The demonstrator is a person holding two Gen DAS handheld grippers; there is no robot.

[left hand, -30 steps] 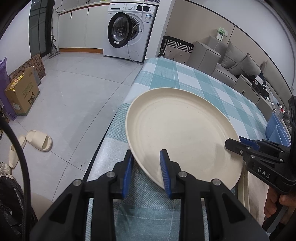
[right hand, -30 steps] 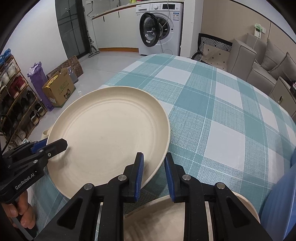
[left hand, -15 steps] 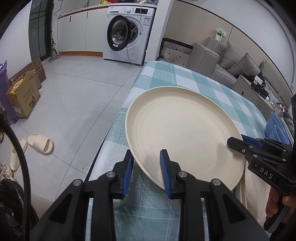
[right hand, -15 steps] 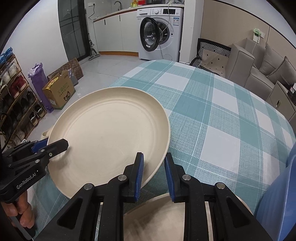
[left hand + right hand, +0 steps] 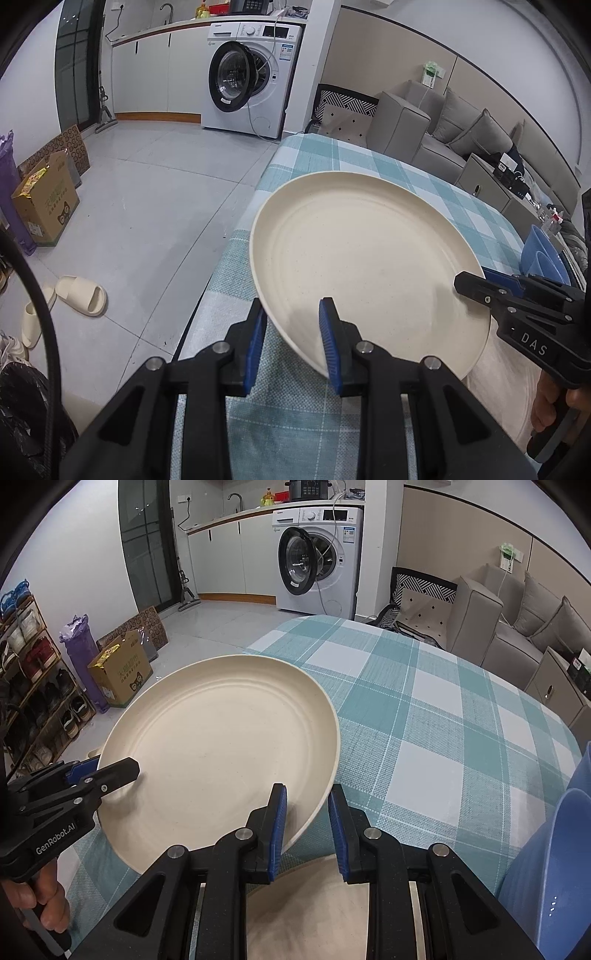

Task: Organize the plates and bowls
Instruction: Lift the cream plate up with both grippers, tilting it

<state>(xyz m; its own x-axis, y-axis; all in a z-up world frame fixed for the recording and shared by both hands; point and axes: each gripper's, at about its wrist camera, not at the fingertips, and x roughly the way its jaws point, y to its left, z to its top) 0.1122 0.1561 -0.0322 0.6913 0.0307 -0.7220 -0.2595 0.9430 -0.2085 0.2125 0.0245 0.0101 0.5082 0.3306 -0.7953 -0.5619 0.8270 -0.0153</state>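
Cream plate (image 5: 365, 273) held above checked tablecloth (image 5: 436, 723), tilted. Left gripper (image 5: 293, 339) clamped on near-left rim; right gripper (image 5: 306, 827) clamped on opposite rim. Second cream plate (image 5: 314, 915) directly under right gripper. Blue bowls (image 5: 543, 254) beyond right gripper.

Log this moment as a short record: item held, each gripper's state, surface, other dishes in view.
held item: large round cream plate, lifted and tilted above the table
left gripper: shut on the plate's rim
right gripper: shut on the opposite rim
surface: table with teal and white checked cloth
other dishes: second cream plate below the right gripper; blue bowls at the table's right edge
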